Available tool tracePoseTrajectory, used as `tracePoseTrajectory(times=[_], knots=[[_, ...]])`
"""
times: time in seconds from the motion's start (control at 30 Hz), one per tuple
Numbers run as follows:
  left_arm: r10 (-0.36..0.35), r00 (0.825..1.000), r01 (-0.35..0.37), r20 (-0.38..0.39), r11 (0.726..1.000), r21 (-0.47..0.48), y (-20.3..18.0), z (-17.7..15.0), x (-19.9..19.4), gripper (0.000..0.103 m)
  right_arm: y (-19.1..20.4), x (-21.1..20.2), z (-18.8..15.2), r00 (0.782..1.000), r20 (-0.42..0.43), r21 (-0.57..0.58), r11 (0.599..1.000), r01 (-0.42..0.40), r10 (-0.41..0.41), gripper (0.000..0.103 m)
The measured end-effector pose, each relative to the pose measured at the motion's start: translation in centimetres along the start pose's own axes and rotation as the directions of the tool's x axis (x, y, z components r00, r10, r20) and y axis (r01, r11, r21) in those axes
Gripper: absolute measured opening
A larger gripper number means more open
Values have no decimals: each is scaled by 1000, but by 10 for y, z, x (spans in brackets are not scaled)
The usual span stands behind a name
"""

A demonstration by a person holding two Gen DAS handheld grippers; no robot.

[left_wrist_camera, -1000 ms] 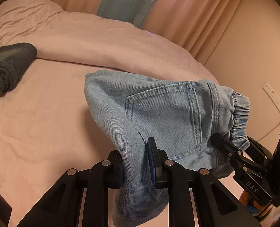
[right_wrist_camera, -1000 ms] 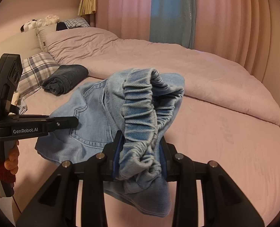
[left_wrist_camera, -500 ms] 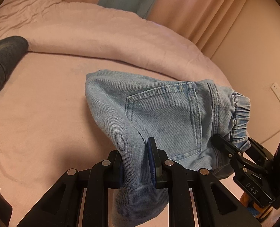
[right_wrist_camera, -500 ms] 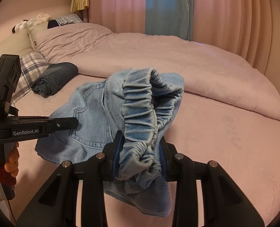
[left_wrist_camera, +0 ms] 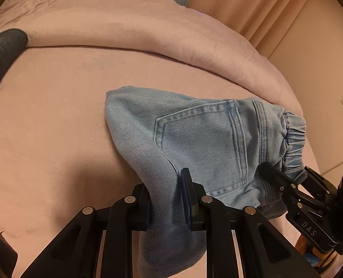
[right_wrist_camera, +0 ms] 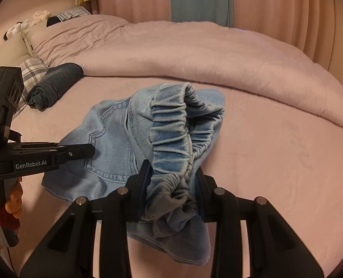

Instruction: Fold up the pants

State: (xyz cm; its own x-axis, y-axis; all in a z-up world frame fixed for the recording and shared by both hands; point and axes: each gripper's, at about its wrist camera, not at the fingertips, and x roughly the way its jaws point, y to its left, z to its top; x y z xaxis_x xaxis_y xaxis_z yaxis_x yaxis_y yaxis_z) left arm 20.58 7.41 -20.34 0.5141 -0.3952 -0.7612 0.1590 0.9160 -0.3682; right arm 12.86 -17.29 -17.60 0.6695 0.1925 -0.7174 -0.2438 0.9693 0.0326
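Left wrist view: light denim pants (left_wrist_camera: 194,143) already bunched into a compact bundle, back pocket facing up, held above the pink bed (left_wrist_camera: 51,115), not yet laid down; whether they touch the sheet I can't tell; final fold and smoothing look left to do; left gripper (left_wrist_camera: 166,199) pinching a fold of the denim between its pads, angled down toward the mattress; right gripper (left_wrist_camera: 285,185) seen at the right edge, clamped on the waistband end.

Right wrist view: right gripper (right_wrist_camera: 171,185) pinching the gathered elastic waistband (right_wrist_camera: 171,125), tilted down; left gripper (right_wrist_camera: 79,151) coming in from the left, a hand (right_wrist_camera: 7,206) on its handle; dark folded garment (right_wrist_camera: 55,85) lies well apart near the plaid pillow (right_wrist_camera: 30,71).
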Motion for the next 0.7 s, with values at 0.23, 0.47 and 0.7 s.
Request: tracePoseTrajectory(times=[0.23,0.47,0.7], knots=[[15,1000,-14,-10,1000,16,2,2,6,19,-5,9,-3,1000,-23,26,1000,-3,3,35],[55,998,-54,-27,998,38,-1,3,13,19,-9,22,-6,998,-66,68,998,-7,12,37],[106,994,-105,-40,994,31,2,2,15,35,-17,33,-7,995,-102,110,994,-11,23,48]])
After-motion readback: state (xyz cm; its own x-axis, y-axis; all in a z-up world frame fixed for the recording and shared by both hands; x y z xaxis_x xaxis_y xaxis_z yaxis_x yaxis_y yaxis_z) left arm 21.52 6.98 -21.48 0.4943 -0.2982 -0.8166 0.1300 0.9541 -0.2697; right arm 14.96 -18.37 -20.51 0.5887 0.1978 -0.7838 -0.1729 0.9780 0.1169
